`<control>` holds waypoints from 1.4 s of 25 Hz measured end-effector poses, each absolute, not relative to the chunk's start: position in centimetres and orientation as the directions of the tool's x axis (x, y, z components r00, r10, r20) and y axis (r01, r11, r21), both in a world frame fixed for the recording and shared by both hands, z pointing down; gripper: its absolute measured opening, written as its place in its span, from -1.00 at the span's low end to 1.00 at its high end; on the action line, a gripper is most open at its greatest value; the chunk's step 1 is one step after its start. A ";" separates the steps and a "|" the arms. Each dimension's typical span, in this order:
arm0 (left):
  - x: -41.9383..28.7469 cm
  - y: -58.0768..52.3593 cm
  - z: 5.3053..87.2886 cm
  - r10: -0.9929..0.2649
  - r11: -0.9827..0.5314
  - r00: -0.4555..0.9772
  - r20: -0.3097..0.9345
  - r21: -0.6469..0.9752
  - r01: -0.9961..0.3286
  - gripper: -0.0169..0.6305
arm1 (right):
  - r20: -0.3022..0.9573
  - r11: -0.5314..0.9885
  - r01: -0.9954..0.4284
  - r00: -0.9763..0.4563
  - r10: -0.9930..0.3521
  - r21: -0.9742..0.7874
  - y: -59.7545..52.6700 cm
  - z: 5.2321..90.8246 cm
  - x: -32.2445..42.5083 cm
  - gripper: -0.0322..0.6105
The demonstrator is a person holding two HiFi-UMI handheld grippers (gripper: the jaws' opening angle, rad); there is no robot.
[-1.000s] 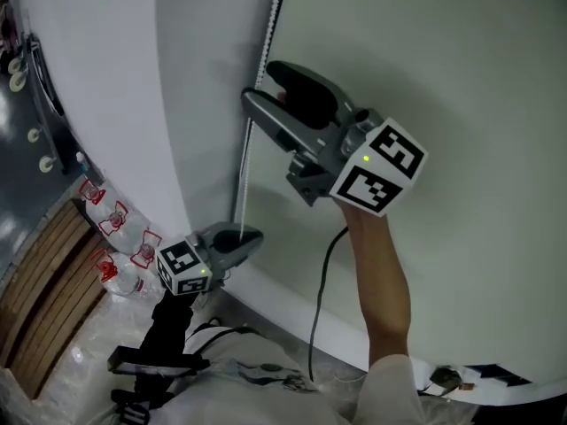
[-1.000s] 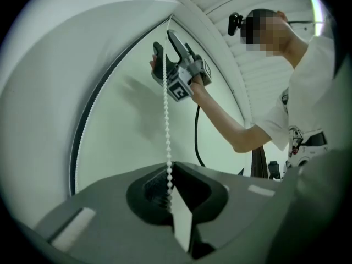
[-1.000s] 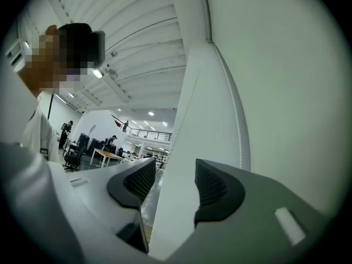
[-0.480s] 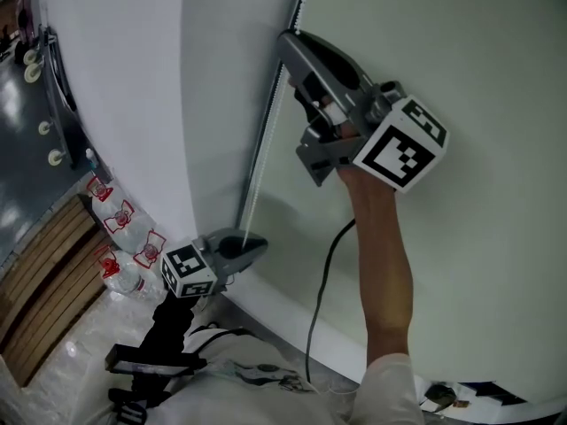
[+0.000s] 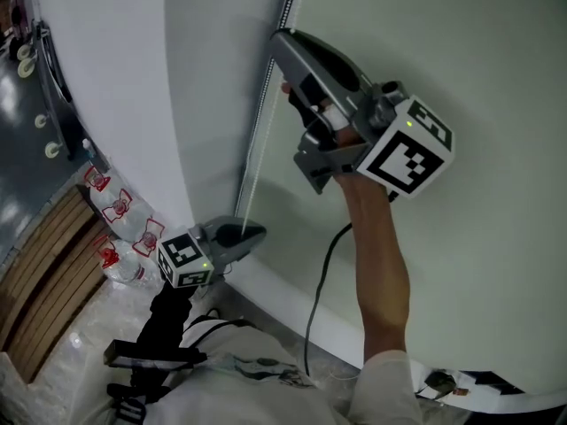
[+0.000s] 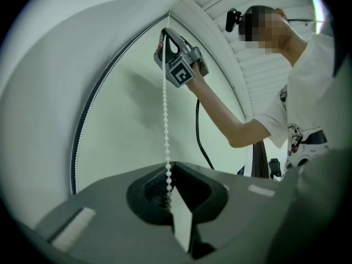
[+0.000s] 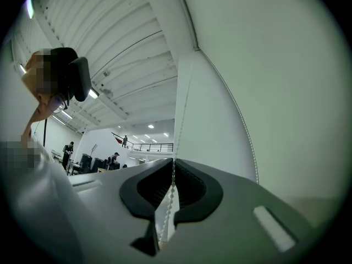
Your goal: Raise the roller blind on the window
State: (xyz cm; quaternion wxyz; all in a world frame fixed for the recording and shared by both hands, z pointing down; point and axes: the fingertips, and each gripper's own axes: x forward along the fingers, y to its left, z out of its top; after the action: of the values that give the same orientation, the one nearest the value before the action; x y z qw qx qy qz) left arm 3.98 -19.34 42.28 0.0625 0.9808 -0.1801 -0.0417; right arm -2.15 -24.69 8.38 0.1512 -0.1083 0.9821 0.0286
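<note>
The right tool (image 5: 282, 41) rose, just closing onto the bead chain (image 5: 255, 162); left tool (image 5: 259, 233) pinches it below.

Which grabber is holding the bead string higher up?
The right gripper, whose jaws have just been closing on the bead chain, is the higher one. The left gripper grips the same chain far below it.

- We find no word, brand name or number that can be read.
- The upper marker cube (image 5: 407, 153) and the lower marker cube (image 5: 184, 261) bear only black-and-white square patterns.
- The bottles (image 5: 117, 211) have red labels, but their print is too small for us to read.
</note>
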 end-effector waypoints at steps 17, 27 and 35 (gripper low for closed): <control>3.5 -19.7 41.3 -0.365 -0.928 0.926 -0.101 0.122 -0.353 -0.95 | -0.238 0.972 -0.234 -0.945 -0.222 0.025 -22.4 14.2 -2.2 -0.86; 3.8 -19.4 40.8 -0.342 -0.936 0.932 -0.123 0.139 -0.325 -0.95 | -0.170 0.964 -0.266 -0.949 -0.266 -0.020 -21.4 20.6 -1.9 -0.86; 4.1 -19.0 40.6 -0.317 -0.945 0.938 -0.139 0.130 -0.300 -0.95 | -0.109 0.957 -0.277 -0.952 -0.285 -0.082 -20.4 26.2 -2.0 -0.86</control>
State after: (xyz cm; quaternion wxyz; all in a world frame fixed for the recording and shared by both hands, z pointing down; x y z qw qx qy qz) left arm 4.09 -18.99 40.65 0.0535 0.9830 -0.1571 -0.0791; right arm -1.99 -20.43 26.25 0.0598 -0.1422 0.9875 -0.0331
